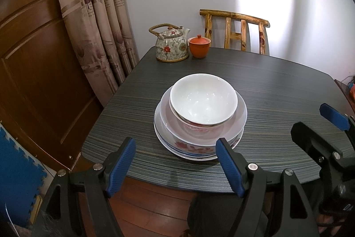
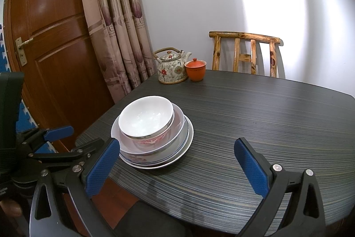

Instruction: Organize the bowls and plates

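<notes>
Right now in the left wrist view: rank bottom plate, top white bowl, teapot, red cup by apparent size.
1. bottom plate, widest.
2. top white bowl.
3. teapot.
4. red cup, smallest.
The teapot and cup stand farther back on the table, so they look smaller than they are; their rank against the bowl is unsure.

The place was a home, most likely a dining corner. A dark striped dining table [image 2: 255, 117] carried stacked crockery [image 1: 200, 117], with a floral teapot [image 1: 170, 44] and a lidded red cup [image 1: 199, 46] at its far edge. A rustic wooden chair [image 2: 245, 52] stood against the pale wall, beside patterned curtains [image 2: 115, 14] and a panelled wooden door [image 2: 51, 41].
</notes>
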A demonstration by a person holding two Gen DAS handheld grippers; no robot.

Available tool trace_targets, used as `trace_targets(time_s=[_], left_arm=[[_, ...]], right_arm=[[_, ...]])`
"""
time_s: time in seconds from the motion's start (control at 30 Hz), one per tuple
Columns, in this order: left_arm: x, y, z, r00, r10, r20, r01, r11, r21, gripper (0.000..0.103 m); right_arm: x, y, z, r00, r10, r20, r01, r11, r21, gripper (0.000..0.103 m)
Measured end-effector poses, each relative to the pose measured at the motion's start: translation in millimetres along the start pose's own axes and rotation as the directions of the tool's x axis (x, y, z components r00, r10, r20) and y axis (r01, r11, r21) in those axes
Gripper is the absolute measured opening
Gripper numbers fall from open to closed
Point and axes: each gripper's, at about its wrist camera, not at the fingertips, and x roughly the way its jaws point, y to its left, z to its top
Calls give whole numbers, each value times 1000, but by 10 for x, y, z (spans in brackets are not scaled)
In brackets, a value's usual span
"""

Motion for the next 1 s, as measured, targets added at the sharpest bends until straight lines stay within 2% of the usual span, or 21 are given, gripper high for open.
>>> trace_targets(time_s=[0.73, 1.0], left_arm=[[32, 1, 3, 1000, 0, -9, 0, 1000, 0, 77], [38, 11, 17, 1000, 1, -9, -1, 1000, 1, 77]], right_arm=[[25, 11, -6, 1000, 5, -8, -5, 1000, 1, 102], [83, 17, -13, 1000, -21, -23, 21, 1000, 2, 102]])
